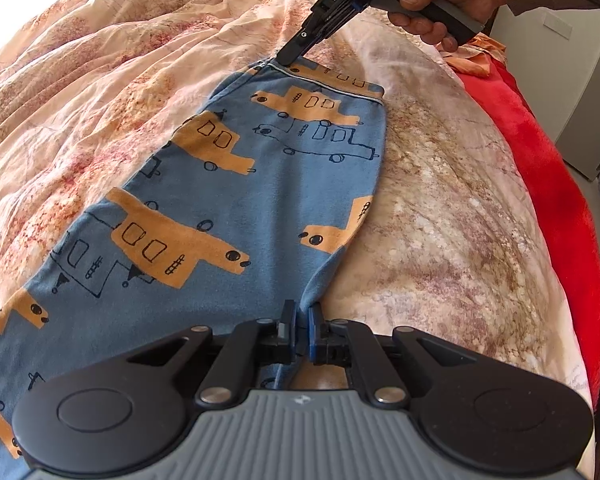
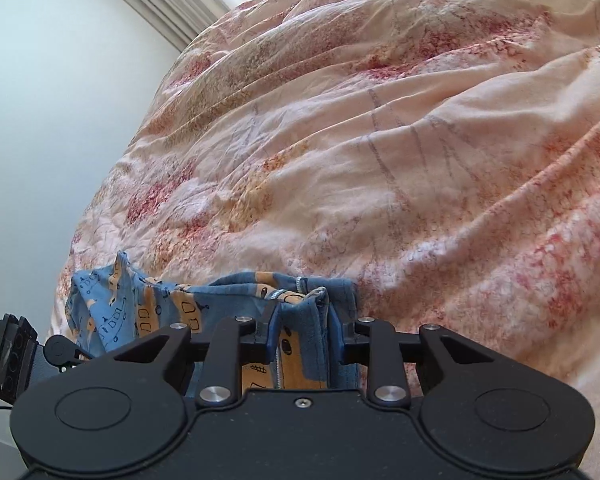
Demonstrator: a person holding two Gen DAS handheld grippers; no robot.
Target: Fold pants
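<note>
The letters "DAS" stand in white on the black body of the right gripper [image 1: 286,58].

The soft blue cotton pants [image 1: 260,184] carry a print of mustard-orange trucks with dark navy outlines, wheels and windows, plus a thin white piping line along the waistband. Under them, the rumpled peach quilt [image 1: 100,80] is mottled with pink-red and ochre blossom patches and faint grey branch lines. A bright red fleece blanket [image 1: 540,168] edges the bed. My left fingers [image 1: 300,320] are black, with blue pads; my right fingers [image 2: 300,332] are black too.
</note>
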